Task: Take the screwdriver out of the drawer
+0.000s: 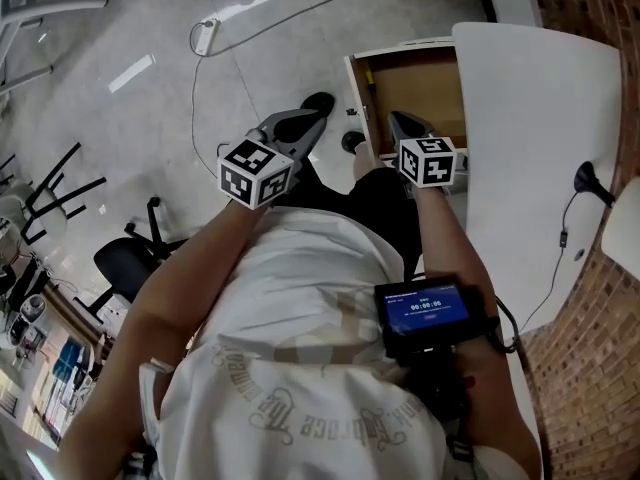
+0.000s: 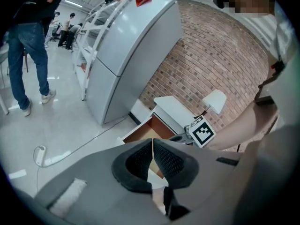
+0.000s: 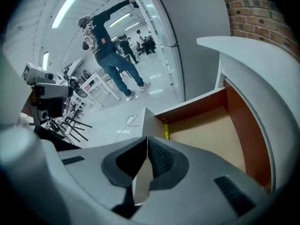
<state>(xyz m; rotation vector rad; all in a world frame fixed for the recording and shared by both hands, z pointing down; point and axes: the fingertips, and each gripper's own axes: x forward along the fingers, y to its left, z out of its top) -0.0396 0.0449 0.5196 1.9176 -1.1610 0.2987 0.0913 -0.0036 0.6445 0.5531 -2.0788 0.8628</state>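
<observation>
From my head, I see a gray floor point(image 1: 150, 28) and a white desk point(image 1: 540, 118) with its drawer point(image 1: 425, 88) open. The yellow screwdriver point(image 1: 371, 80) lies along the drawer's side wall, just ahead of my right claw point(image 1: 397, 120). My left claw point(image 1: 318, 102) is farther off.

Left claw view: jaws together, holding nothing.

Right claw view: jaws together, also holding nothing. The screwdriver sits just past the tips and points away from me, so I think this claw should reach.

White grey-printed T-shirt point(image 1: 300, 298); grey left tool point(image 2: 153, 142) and right tool point(image 3: 147, 138) bear black-and-white marker cubes point(image 1: 255, 173).
</observation>
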